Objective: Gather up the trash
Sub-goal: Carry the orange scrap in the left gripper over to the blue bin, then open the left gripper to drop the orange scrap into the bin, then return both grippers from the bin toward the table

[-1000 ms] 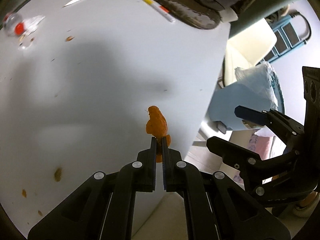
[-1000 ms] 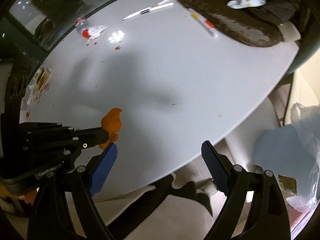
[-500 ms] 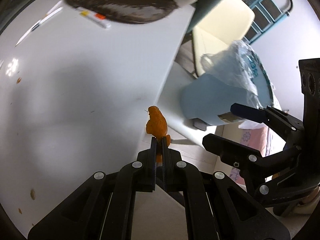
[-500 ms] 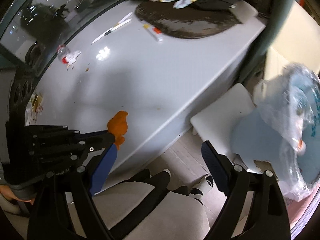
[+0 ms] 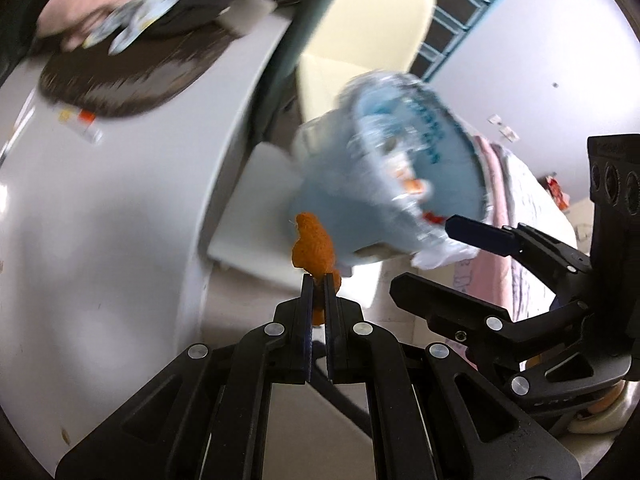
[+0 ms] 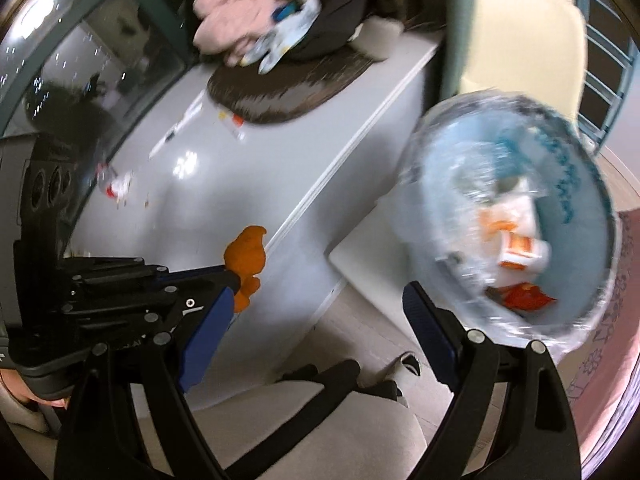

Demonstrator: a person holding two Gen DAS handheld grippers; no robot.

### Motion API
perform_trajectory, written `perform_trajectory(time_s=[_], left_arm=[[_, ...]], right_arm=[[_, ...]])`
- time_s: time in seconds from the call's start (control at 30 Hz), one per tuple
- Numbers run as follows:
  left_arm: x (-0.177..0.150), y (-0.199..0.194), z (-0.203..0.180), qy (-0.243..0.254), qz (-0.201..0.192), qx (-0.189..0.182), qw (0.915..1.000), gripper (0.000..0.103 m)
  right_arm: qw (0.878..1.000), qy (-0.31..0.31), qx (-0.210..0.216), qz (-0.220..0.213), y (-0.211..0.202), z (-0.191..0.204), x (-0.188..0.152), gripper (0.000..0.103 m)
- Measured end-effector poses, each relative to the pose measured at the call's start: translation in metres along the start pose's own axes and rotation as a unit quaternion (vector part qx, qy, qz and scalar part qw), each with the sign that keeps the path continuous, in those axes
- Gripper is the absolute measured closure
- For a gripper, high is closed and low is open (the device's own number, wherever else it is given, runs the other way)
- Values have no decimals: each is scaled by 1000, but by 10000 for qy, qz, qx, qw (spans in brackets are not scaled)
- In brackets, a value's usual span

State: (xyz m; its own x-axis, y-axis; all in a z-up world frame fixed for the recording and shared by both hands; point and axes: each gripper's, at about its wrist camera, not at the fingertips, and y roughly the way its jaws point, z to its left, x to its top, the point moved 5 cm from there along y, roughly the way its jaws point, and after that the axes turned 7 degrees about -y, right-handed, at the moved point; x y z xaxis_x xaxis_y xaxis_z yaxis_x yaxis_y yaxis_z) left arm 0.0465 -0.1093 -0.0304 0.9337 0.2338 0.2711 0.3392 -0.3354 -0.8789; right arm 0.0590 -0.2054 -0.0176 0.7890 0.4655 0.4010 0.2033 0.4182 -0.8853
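Note:
My left gripper [image 5: 317, 280] is shut on an orange peel scrap [image 5: 314, 246], held in the air past the white table's edge. The same scrap [image 6: 246, 256] shows in the right wrist view, left of my right gripper [image 6: 320, 320], which is open and empty. A light blue trash bin [image 6: 520, 216] lined with a clear plastic bag stands on the floor to the right, with wrappers and scraps inside. In the left wrist view the bin [image 5: 384, 184] is just beyond and right of the scrap.
The white table [image 6: 224, 184] carries a dark oval mat [image 6: 288, 84], a pen, a marker and a crushed bottle [image 6: 114, 184]. A grey office chair seat [image 6: 320, 432] sits below the grippers. A cream chair [image 5: 360, 40] and blue ladder stand behind the bin.
Both grippers swung right, off the table toward the trash bin, which now looms large. The left gripper still holds the orange scrap; the right stays open.

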Motion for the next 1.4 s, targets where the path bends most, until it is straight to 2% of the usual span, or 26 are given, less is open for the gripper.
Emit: perform_trajectory(time_s=[0.23,0.57,1.1,1.17,1.23,1.3,1.4], left_arm=[[17,18,-53,510,142,-108,9985,99],[30,55,-107,993,434,-241,9938,99],[57,99,-141,1044,691,-281,9917,99],[59,104,-142,1015,721,-261,9919,93],[62,107,-140,921,738,-224,9928,76],[65,109,-137,799,740,-196,9939,65],[67,108,-135,703,715,-222,9947,63]], right_arm=[[9977,546,-246,-315,-29,-52,-4,20],[9919,1082,-524,-407,-46,-110,-18,20],[9896,1258,-653,-255,-43,-170,-10,20],[9895,1271,-655,-226,-42,-175,-10,20],[9889,1310,-666,-216,-42,-180,-9,20],[9883,1352,-671,-218,-42,-184,-9,20],[9881,1365,-679,-209,-42,-186,-7,20]])
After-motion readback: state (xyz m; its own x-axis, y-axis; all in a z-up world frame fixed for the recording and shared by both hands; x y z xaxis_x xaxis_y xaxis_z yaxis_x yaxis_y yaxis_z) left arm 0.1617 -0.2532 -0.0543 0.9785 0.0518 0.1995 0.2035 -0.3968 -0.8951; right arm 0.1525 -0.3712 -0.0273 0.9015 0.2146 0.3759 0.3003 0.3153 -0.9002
